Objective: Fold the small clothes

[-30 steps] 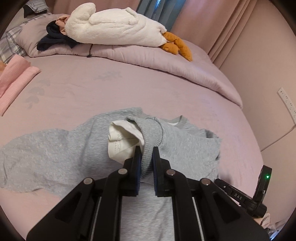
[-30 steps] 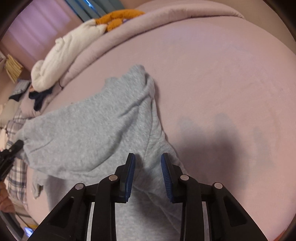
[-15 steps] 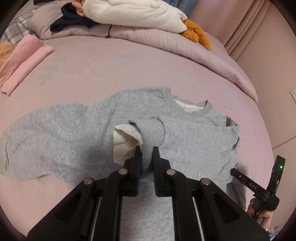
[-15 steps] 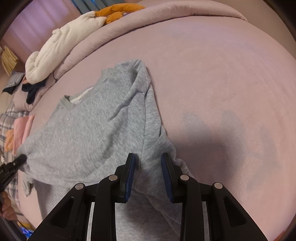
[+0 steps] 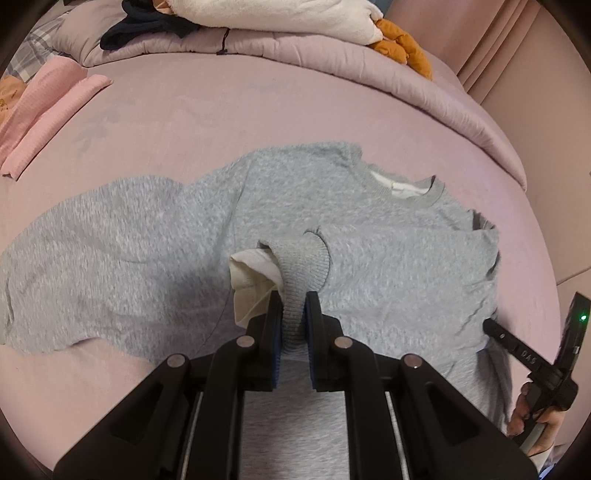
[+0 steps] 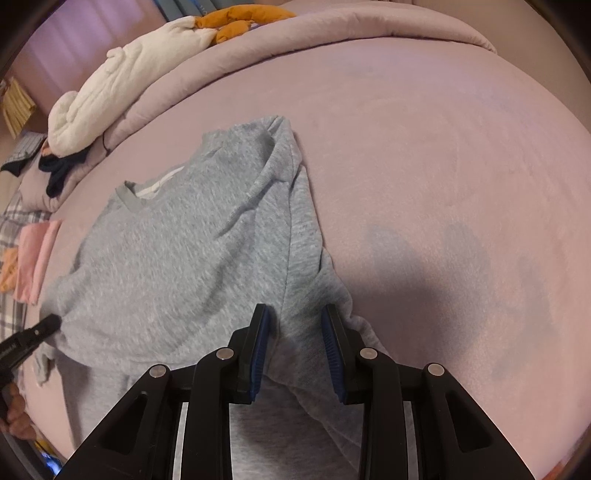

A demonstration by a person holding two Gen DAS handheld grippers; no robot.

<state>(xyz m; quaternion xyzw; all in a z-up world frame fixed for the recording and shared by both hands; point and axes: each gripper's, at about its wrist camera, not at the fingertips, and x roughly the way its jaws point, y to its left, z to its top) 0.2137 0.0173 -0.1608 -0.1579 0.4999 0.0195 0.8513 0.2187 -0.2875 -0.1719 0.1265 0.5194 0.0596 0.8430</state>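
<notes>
A small grey sweatshirt [image 5: 388,251] lies on the pink bed, collar away from me, one sleeve spread out to the left. My left gripper [image 5: 293,310] is shut on the ribbed cuff [image 5: 303,266] of the other sleeve, with a white inner cuff showing, and holds it over the shirt's chest. In the right wrist view the same sweatshirt [image 6: 184,258] lies to the left. My right gripper [image 6: 295,325] is partly open, its jaws astride a fold of the grey fabric at the shirt's right edge, not pinching it.
A rolled quilt [image 5: 332,55] with a white plush toy [image 5: 280,18] and dark clothes lies along the far side of the bed. Folded pink clothes [image 5: 40,107] sit at the far left. A pink wall is on the right.
My left gripper has carried the sleeve cuff across the shirt body, and the shirt now lies flatter with its collar in view. The right gripper has stayed put at the same opening.
</notes>
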